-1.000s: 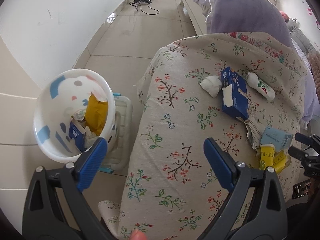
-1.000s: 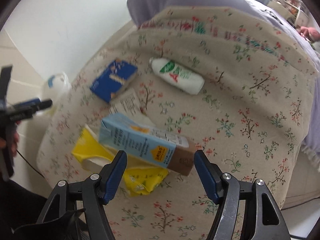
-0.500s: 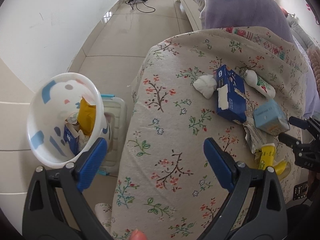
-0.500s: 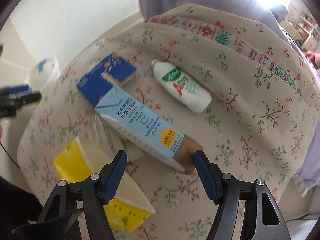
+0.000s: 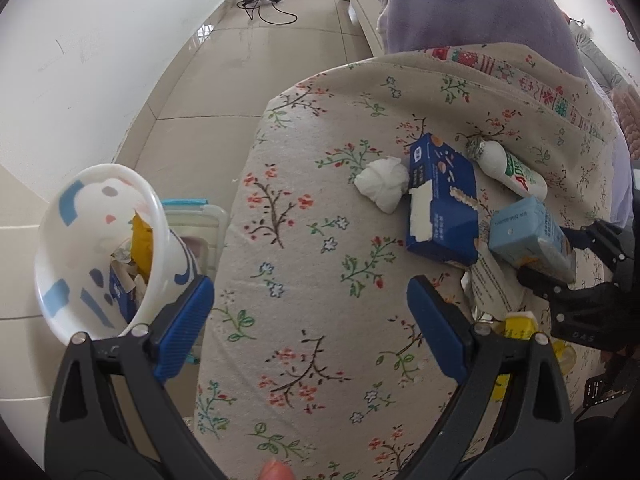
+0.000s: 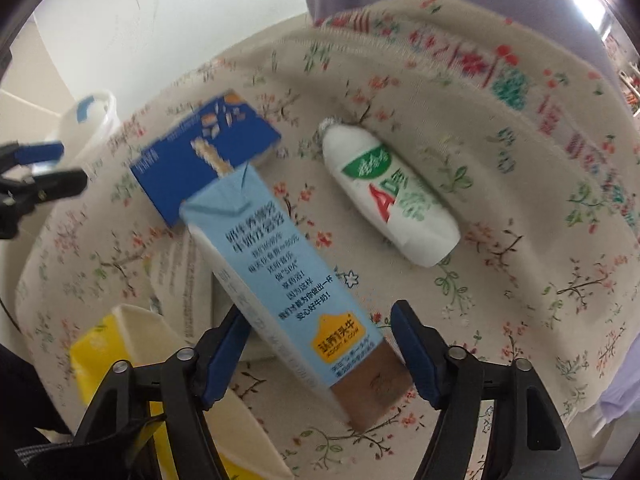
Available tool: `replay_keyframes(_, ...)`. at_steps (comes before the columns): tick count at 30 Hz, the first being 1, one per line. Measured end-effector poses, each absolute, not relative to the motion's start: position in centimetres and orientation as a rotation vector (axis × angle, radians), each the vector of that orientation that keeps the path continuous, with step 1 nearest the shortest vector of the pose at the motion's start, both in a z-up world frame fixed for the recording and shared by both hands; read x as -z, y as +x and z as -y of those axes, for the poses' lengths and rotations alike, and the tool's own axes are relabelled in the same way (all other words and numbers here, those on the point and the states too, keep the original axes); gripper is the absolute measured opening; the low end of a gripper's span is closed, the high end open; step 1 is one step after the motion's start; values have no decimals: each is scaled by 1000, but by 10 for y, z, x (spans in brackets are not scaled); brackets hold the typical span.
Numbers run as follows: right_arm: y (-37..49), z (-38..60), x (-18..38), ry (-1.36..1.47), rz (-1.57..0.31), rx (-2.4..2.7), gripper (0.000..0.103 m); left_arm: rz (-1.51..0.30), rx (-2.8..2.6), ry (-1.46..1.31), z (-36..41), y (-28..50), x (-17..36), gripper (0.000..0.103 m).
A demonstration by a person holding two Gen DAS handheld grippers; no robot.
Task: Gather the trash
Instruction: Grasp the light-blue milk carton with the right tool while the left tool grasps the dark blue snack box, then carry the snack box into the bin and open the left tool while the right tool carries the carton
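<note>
The light-blue milk carton point(image 6: 296, 280) is clamped at its brown base by the right gripper point(image 6: 320, 344), whose fingers have just been closing — its long axis runs away from them, gabled top toward the dark-blue box point(image 6: 204, 160) on the floral bed cover point(image 6: 500, 208). The left gripper point(image 5: 308, 324) is held wide open, empty.

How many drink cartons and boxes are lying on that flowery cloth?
3: a dark blue box farthest back, a light blue carton between the right gripper's fingers, a yellow carton nearest. Others may be hidden.
</note>
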State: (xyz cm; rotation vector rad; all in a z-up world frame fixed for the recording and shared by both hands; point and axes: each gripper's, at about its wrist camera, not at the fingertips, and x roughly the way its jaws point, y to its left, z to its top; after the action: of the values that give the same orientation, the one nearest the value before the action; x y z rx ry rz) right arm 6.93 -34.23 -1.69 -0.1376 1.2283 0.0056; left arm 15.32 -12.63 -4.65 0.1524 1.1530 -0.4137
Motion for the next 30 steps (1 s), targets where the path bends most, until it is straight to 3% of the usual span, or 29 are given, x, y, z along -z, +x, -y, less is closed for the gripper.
replay_keyframes(1, 70, 344, 16, -113, -1231, -15, 41, -1151, 418, 152, 128, 153, 46, 97)
replay_keyframes(2, 70, 346, 14, -93, -1230, -19, 38, -1147, 424, 150, 131, 153, 45, 97)
replay_keyframes(6, 65, 361, -7, 48, -1182, -4, 38, -1139, 470, 123, 142, 154, 42, 94)
replay_keyframes(10, 54, 379, -27, 206, -1132, 40, 38, -1161, 541, 52, 158, 157, 43, 77)
replay_keyframes(23, 24, 405, -26, 292, -1131, 137, 38, -1096, 538, 239, 236, 142, 56, 75)
replay_keyframes(25, 19, 409, -27, 299, -1131, 143, 38, -1100, 510, 260, 240, 142, 60, 64)
replay_keyframes(30, 12, 412, -29, 308, -1128, 153, 38, -1105, 493, 221, 234, 144, 60, 63)
